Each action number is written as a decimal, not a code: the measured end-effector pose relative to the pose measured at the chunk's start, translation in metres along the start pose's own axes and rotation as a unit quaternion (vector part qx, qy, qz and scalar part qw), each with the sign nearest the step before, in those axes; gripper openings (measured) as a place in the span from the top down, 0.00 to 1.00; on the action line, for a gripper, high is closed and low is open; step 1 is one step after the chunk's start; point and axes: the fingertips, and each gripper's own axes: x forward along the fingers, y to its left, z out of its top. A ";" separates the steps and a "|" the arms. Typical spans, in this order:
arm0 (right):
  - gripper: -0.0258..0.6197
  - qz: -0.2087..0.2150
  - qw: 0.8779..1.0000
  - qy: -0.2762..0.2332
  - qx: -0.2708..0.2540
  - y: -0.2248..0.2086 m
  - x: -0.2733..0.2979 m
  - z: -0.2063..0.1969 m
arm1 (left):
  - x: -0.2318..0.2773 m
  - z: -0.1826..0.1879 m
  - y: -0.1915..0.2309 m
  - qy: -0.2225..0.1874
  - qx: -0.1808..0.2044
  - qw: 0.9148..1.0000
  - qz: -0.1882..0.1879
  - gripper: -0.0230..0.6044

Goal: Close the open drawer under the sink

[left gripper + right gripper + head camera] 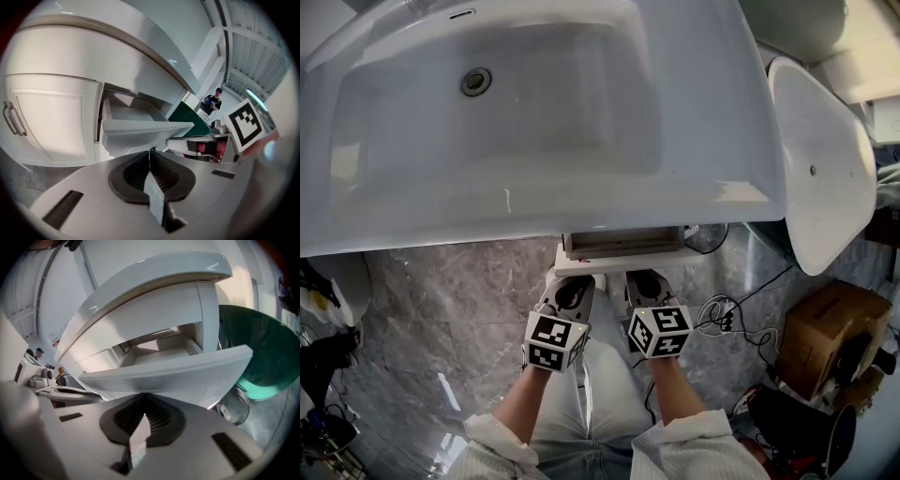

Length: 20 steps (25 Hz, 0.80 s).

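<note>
1. Both tools have their jaws pressed together with nothing between them. The left tool (565,277) (150,153) and the right tool (642,274) (143,397) sit side by side, each with its marker cube toward the person.
2. Their tips point at the white front of the drawer (622,262) (146,129) (174,372). The right tool's tips are up against the lower edge of the front. The left tool's tips are just short of it.
3. The drawer stands pulled out from the cabinet under the sink (581,214), and its inside shows open.
4. To the left of the drawer, the left gripper view shows a closed cabinet door (54,123) with a metal handle (13,119).
5. Grey marble floor (441,300) lies below, with cables (720,315) and a cardboard box (828,330) at the right.
</note>
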 end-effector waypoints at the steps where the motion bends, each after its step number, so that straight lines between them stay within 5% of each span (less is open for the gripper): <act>1: 0.95 -0.002 1.000 -0.005 0.002 0.000 0.000 0.001 | -0.001 0.001 0.001 -0.002 -0.001 1.000 0.002 0.94; 20: 0.95 -0.014 0.999 -0.042 -0.015 -0.004 0.021 0.030 | -0.010 0.013 -0.003 -0.030 0.003 1.000 0.007 0.94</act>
